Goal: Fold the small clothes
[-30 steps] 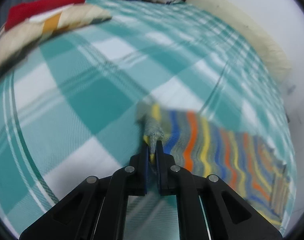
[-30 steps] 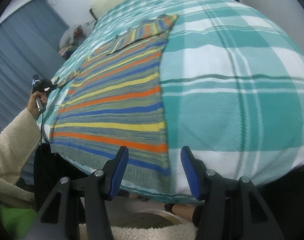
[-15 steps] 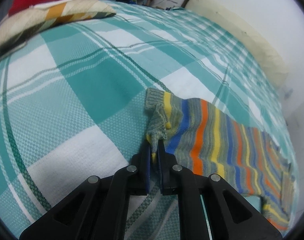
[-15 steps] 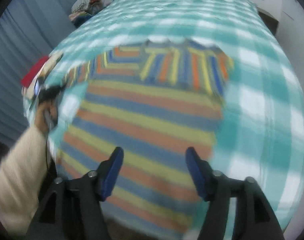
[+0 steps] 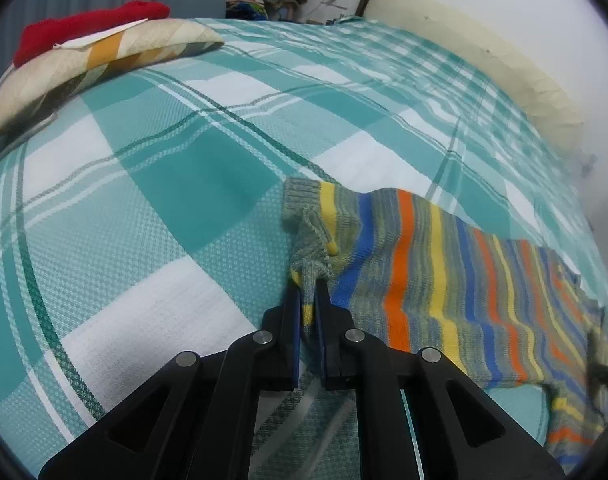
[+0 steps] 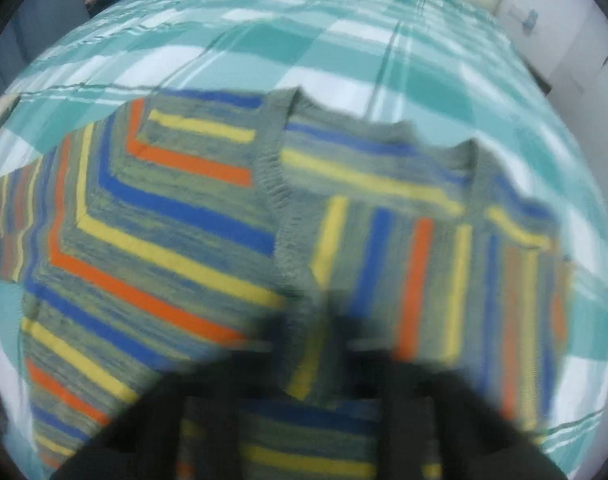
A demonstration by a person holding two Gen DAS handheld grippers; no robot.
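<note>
Left wrist view: left gripper (image 5: 309, 280) clenched on striped sweater (image 5: 444, 280) cuff; sleeve stretching rightward from cuff. Right gripper (image 6: 328, 320) blurred, clenched at neckline.

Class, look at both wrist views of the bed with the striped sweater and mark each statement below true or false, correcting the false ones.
1. The left gripper is shut on a sleeve cuff of the sweater. True.
2. The sweater is plain red. False: it has orange, yellow and blue stripes on grey-green.
3. The bedsheet is a teal and white check. True.
4. A pillow lies on the bed with a red garment on top. True.
5. The sweater is already folded into a small square. False: it lies spread out, body and sleeve extended.
6. The right view is sharp. False: it is blurred, with the right gripper over the sweater's neckline.
</note>
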